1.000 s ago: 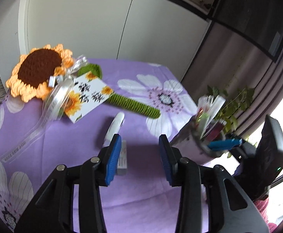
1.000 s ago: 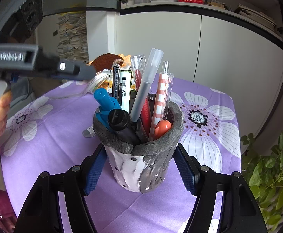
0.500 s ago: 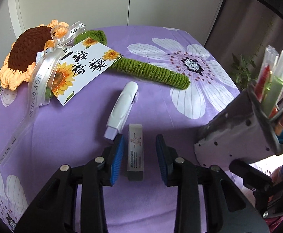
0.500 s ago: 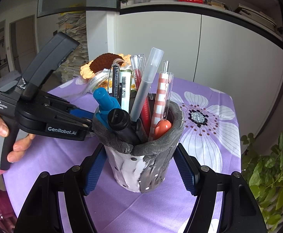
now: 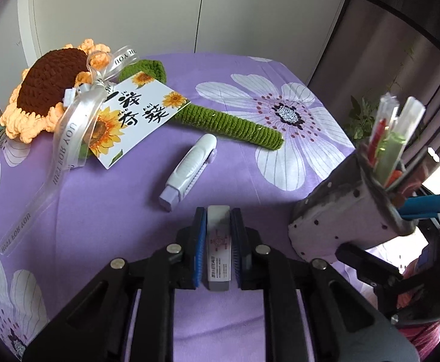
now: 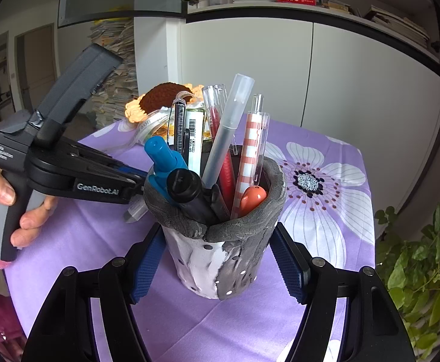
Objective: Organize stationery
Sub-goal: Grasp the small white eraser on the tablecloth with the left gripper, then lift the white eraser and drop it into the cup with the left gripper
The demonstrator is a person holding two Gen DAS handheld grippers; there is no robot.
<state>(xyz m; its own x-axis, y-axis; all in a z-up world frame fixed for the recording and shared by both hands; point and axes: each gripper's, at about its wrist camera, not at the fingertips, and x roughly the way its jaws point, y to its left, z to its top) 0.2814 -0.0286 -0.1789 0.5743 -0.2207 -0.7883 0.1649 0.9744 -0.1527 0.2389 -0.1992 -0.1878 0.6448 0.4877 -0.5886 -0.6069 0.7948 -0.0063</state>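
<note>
Left gripper [image 5: 217,229]: jaws just closing, pads now pressing small grey rectangular eraser [image 5: 218,242] lying mid-table on purple flowered tablecloth [image 5: 105,211] | right gripper [image 6: 217,259]: clamping grey-white clay pen holder [image 6: 220,259] near table's right edge.

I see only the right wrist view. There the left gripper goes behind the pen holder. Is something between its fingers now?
Observer: Yes. The left gripper has just been closing its jaws; its pads press on a grey eraser lying on the purple tablecloth.
Operator: Is other loose stationery near it?
Observer: A white cutter lies flat just beyond the eraser, apart from it.
Operator: Is the way to the pen holder free?
Observer: Only bare cloth shows between the eraser and the pen holder.
</note>
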